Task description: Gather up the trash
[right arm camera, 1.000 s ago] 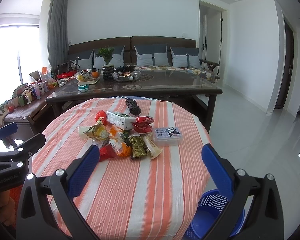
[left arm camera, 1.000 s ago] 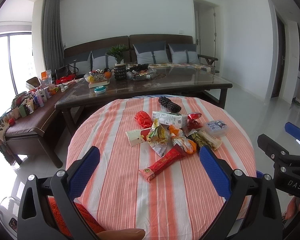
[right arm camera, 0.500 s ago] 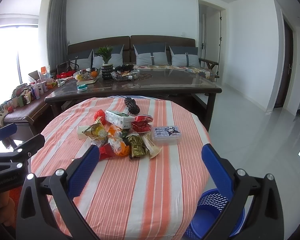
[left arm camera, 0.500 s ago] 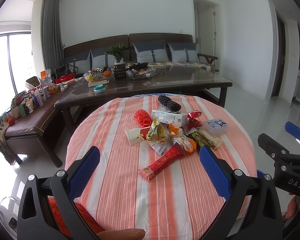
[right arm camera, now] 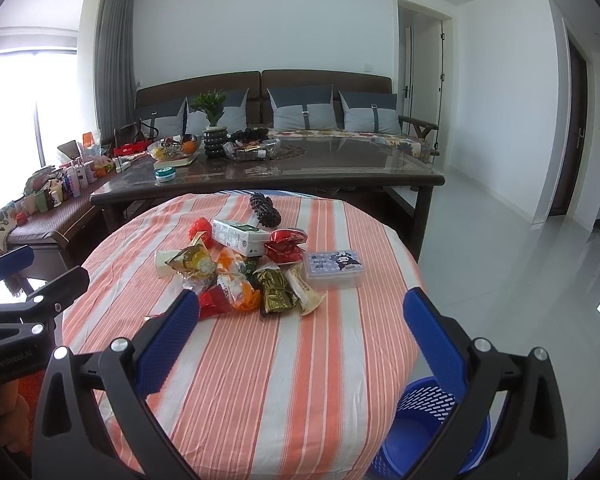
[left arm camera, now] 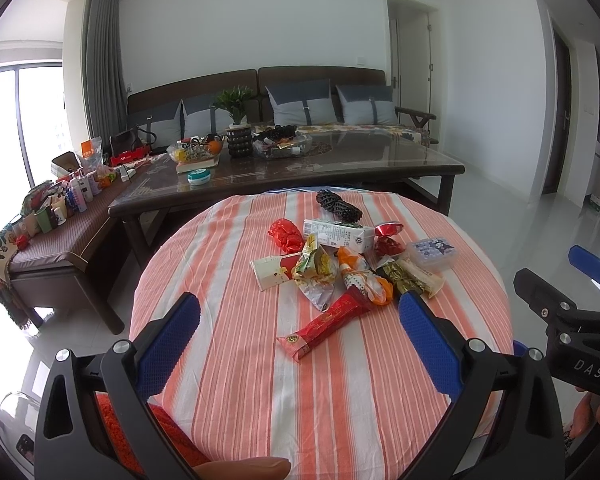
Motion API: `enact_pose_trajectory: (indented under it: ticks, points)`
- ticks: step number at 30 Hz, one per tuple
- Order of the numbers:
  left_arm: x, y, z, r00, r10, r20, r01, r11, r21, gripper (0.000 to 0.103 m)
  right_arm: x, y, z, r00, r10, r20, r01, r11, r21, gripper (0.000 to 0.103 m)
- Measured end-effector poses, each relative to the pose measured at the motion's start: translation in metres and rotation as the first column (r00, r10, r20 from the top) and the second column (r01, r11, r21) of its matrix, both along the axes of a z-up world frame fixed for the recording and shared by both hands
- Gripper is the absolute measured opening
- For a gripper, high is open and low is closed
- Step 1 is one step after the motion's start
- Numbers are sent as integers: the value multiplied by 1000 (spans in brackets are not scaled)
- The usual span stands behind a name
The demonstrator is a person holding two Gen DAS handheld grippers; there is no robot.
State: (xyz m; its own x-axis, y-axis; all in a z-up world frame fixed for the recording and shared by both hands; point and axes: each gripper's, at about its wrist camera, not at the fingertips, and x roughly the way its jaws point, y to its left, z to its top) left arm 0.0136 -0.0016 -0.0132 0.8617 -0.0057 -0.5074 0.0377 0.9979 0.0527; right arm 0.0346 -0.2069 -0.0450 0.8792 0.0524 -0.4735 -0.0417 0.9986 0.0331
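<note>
On the striped table [left arm camera: 228, 360], we hold both grippers wide and empty; the red wrapper [left arm camera: 324, 326] at twelve o'clock looks light, crinkly: pinch its middle.

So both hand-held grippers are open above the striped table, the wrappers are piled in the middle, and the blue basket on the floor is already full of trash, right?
Not quite. The blue basket looks empty in the right wrist view; no trash is visible inside. The rest holds: both hand-held grippers open, left and right, with the wrappers piled mid-table.
</note>
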Motion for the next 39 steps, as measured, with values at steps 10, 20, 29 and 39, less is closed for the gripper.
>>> enact_pose_trajectory:
  ticks: [10, 20, 29, 39]
  points:
    - [4, 2, -6, 1000, -2, -15, 2, 1000, 1, 99, 2, -1, -2, 1000, -5, -7, 5, 1000, 1, 98]
    - [38, 7, -77, 968, -53, -245, 48, 998, -26, 99, 15, -20, -43, 997, 3, -77, 1, 999, 55, 98]
    - [85, 6, -115, 890, -227, -396, 206, 974, -97, 99, 55, -32, -104, 952, 88, -293, -55, 991, 119, 98]
    - [136, -14, -132, 840, -305, -449, 369, 927, 60, 91, 148, -46, -106, 892, 214, -399, -165, 974, 153, 98]
